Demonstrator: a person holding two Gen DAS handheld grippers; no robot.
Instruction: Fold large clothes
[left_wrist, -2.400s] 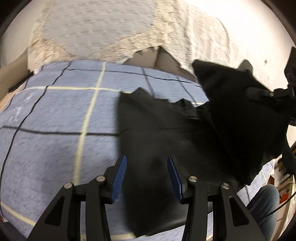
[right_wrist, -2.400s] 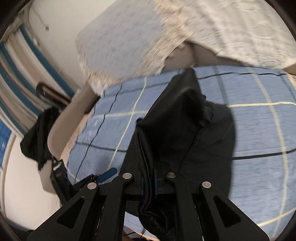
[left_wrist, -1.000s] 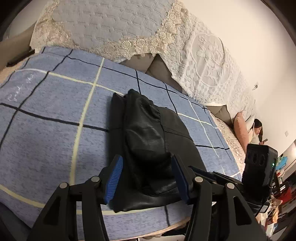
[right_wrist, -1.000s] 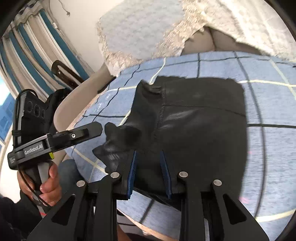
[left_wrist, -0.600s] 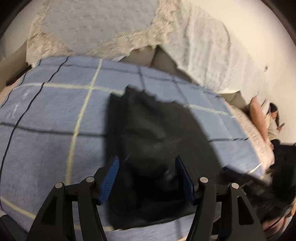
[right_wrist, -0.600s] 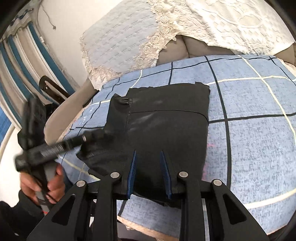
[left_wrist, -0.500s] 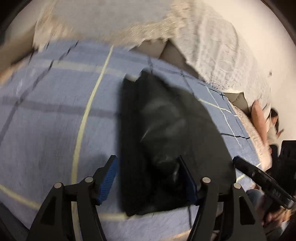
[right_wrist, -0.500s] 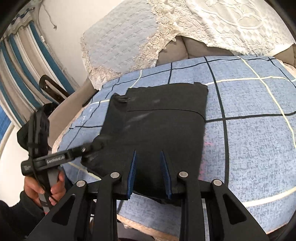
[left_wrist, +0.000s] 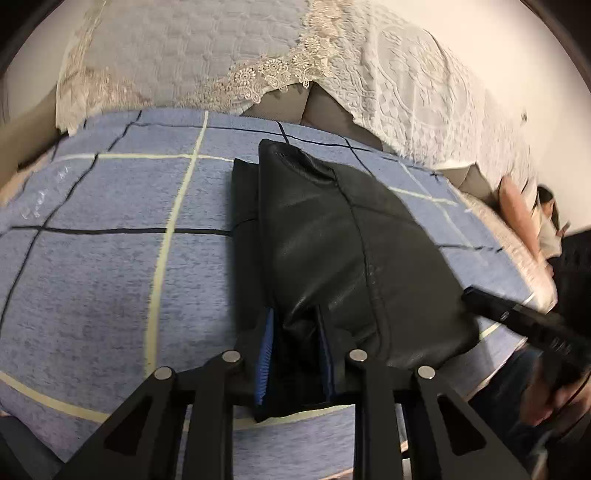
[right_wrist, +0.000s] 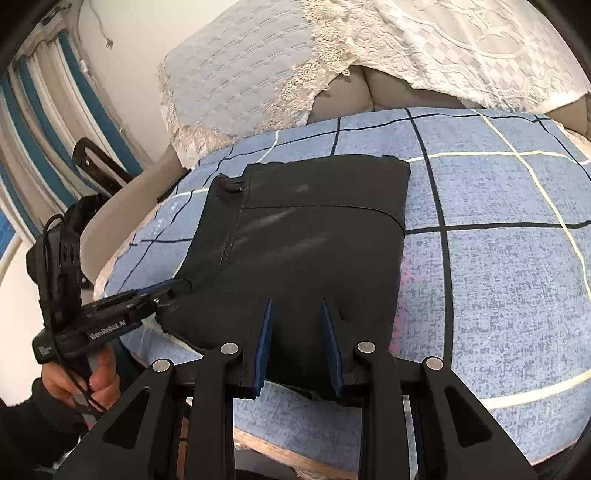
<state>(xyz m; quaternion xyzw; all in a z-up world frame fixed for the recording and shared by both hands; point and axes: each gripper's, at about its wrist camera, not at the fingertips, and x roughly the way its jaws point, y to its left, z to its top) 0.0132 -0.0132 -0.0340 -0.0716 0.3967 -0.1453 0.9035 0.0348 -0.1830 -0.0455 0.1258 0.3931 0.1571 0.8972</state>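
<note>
On the blue checked sofa cover (right_wrist: 498, 236) the black garment (right_wrist: 306, 243) lay folded at centre. My left gripper (left_wrist: 295, 350), spread wide a second before, was closing on its six-o'clock edge; my right gripper (right_wrist: 297, 345) hovered unclenched, empty. Another fold looked ready.

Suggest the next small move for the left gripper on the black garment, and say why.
Probably finish the pinch, then lift that near corner. The left gripper is closing with a bunched fold of the black garment between its pads, while the right gripper stands over the near hem without clearly pinching it.
</note>
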